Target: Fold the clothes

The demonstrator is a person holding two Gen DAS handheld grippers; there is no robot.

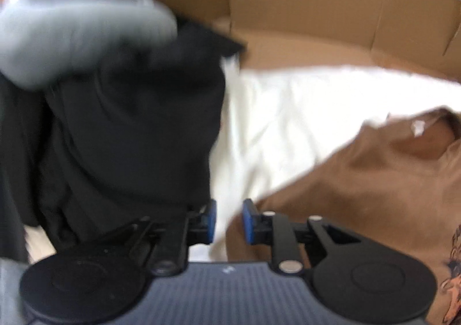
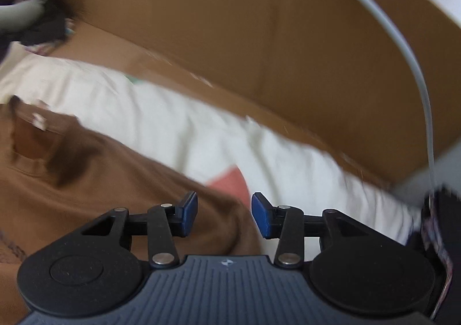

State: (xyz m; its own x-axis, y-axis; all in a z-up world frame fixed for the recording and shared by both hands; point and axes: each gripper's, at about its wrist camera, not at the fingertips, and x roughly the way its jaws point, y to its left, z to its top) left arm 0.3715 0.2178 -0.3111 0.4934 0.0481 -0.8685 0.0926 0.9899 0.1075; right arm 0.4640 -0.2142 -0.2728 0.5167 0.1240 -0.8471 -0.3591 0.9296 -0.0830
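the left tongs [image 1: 227, 221] stand released, with a narrow gap between the blue pads and nothing held between them. they point at the seam where a pile of dark clothing [image 1: 129, 123] meets the white sheet [image 1: 288, 117]. a grey garment [image 1: 80, 31] lies on top of that dark pile, toward the far left; both are blurred, so their exact folds cannot be read.

the right tongs [image 2: 224, 215] are also released, pads apart, gripping nothing. they hover over the edge of the brown t-shirt [image 2: 115, 186], which is the item nearest both tools. the shirt lies spread on the white sheet with its collar and neck label [image 2: 39, 120] toward the far side, so its body runs toward the operator. this orientation probably suits a fold, since the hem and sides fall within reach of both tools. a printed graphic shows at the shirt's edge in the left wrist view.

a salmon-coloured patch [image 2: 230, 183] shows just beyond the shirt edge, between the right pads; what it belongs to cannot be told.

cardboard walls [image 2: 230, 37] enclose the work area on the far side, likely to contain the garments. a white cable [image 2: 403, 51] crosses the right wrist view.

judgement: the dark pile is set aside at the left, the brown t-shirt is the working piece, and no grasp has been made on it.
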